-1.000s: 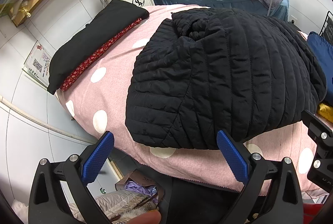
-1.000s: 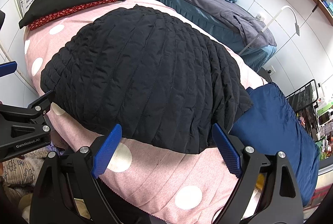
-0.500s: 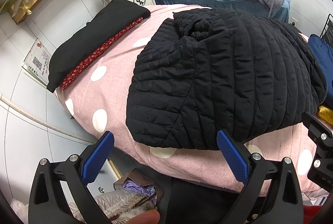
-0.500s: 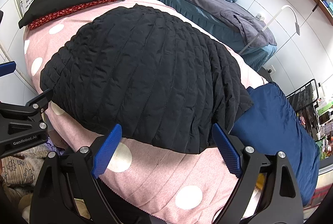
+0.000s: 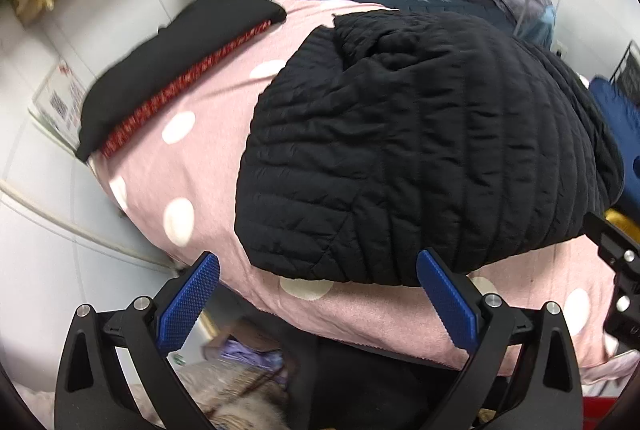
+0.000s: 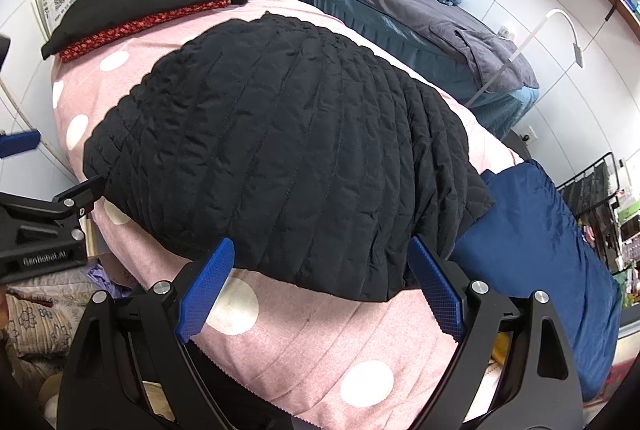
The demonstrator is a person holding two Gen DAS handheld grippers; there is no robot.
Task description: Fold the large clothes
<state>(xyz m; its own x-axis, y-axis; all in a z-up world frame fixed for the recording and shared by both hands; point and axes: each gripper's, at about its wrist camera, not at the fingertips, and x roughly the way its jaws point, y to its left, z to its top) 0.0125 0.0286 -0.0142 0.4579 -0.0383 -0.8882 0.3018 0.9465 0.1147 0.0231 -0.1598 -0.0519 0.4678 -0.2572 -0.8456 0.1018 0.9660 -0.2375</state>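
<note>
Black quilted jacket (image 6: pixel 288 158) on pink bedspread (image 6: pixel 320 342)

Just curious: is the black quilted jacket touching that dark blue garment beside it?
Touching. In the right wrist view, the black quilted jacket's right edge lies over the dark blue garment, with no pink cover between them.

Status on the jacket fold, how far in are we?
Done: the black quilted jacket lies in a compact, rounded bundle on the pink dotted bed, apparently folded over itself; its top looks bunched in the left wrist view. In hand: nothing. The left gripper and right gripper are both open, just short of the near hem. Left: probably another fold or tidying; a blue garment waits alongside.
</note>
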